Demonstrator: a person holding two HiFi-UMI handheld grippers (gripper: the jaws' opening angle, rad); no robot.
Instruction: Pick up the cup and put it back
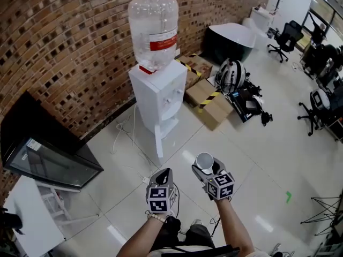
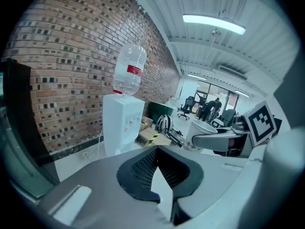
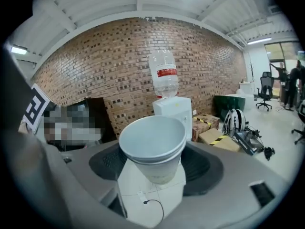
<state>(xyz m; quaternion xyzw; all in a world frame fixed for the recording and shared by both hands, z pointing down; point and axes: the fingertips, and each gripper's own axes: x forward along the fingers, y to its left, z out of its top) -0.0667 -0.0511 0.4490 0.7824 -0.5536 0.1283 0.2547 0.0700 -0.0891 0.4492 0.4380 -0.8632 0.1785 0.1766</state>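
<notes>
A white paper cup (image 1: pixel 204 161) stands upright between the jaws of my right gripper (image 1: pixel 207 168), which is shut on its wall. In the right gripper view the cup (image 3: pixel 153 147) fills the middle, held at the right gripper (image 3: pixel 155 165), with its mouth open and nothing inside. My left gripper (image 1: pixel 165 174) hangs beside it on the left, jaws together and holding nothing. The left gripper view shows the left gripper (image 2: pixel 157 168) and, at the right, the held cup (image 2: pixel 202 132). Ahead stands a white water dispenser (image 1: pixel 161 98) with a clear bottle (image 1: pixel 154 31) on top.
A brick wall runs behind the dispenser (image 3: pixel 174 111). A black glass-fronted cabinet (image 1: pixel 48 154) and a white table (image 1: pixel 27 218) stand at the left. Cardboard boxes (image 1: pixel 209 98), a helmet (image 1: pixel 231 75) and office chairs (image 1: pixel 284 39) lie to the right. A cable (image 1: pixel 126 138) trails over the tiled floor.
</notes>
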